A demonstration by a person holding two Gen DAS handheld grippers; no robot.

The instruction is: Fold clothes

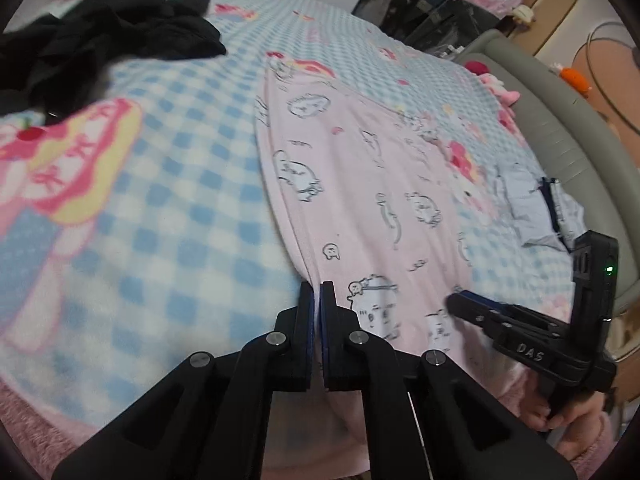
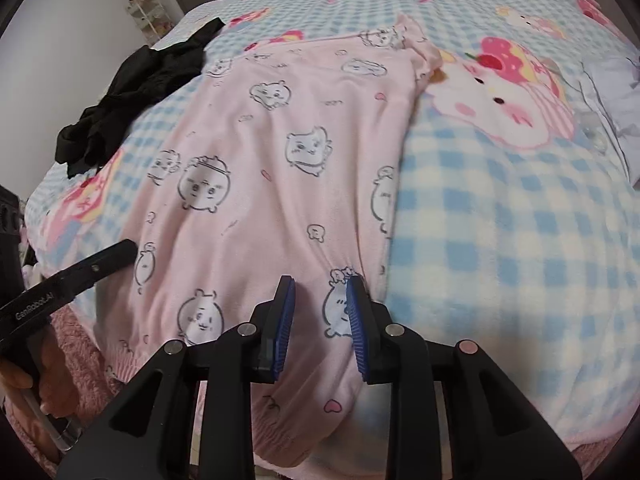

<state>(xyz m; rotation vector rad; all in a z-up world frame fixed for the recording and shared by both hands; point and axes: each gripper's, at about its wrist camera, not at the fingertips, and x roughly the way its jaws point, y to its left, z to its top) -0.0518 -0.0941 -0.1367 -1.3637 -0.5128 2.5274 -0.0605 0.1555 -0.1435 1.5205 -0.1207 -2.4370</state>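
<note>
Pink fleece cartoon-print pyjama garment (image 2: 280,152): lying flat on blue-checked blanket (image 2: 500,220), folding not started. Left gripper (image 1: 318,286) pinching its hem edge; right gripper (image 2: 320,282) hovering part-open, holding nothing. Black clothes pile (image 1: 100,44) waiting.

Both wrist cams sit low and close over the pink garment (image 1: 360,184), facing up the bed (image 2: 500,208); overlap's probably its middle.

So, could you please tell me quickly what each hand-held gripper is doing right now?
Left hand-held gripper: shut on the pink pajama garment edge.
Right hand-held gripper: open, over the garment's hem, gripping nothing.
</note>
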